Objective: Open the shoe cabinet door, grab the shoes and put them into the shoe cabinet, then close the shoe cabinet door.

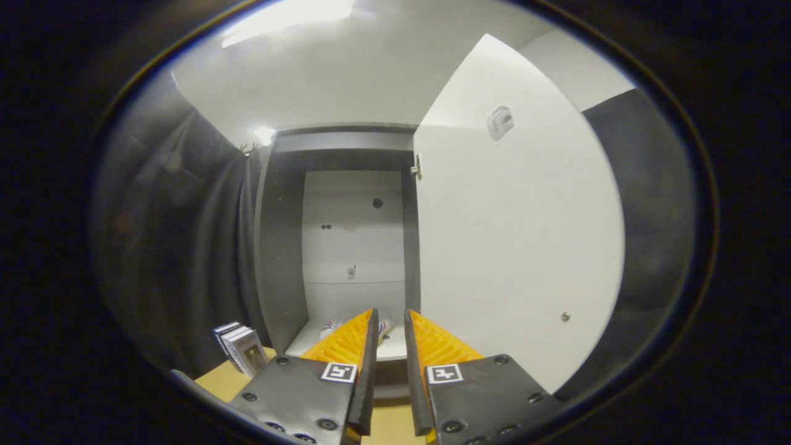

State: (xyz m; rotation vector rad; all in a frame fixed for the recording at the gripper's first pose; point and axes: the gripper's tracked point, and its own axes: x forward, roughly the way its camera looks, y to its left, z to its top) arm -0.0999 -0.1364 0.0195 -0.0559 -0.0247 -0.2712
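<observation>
Gripper [390,327] fingers slightly spread, empty; shoes [334,326] inside cabinet [279,247] at 12 o'clock; door [513,247] open at 2 o'clock.

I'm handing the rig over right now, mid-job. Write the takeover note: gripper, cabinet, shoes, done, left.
Gripper: fingers a narrow gap apart, nothing between them, pointing into the cabinet.
Door: swung open, beside the opening.
Shoes: what looks like them lies on the bottom shelf just beyond the fingers, mostly hidden behind them.
Done: door opened, shoes apparently inside.
Left: confirm the shoes sit clear of the door, then close it.
</observation>
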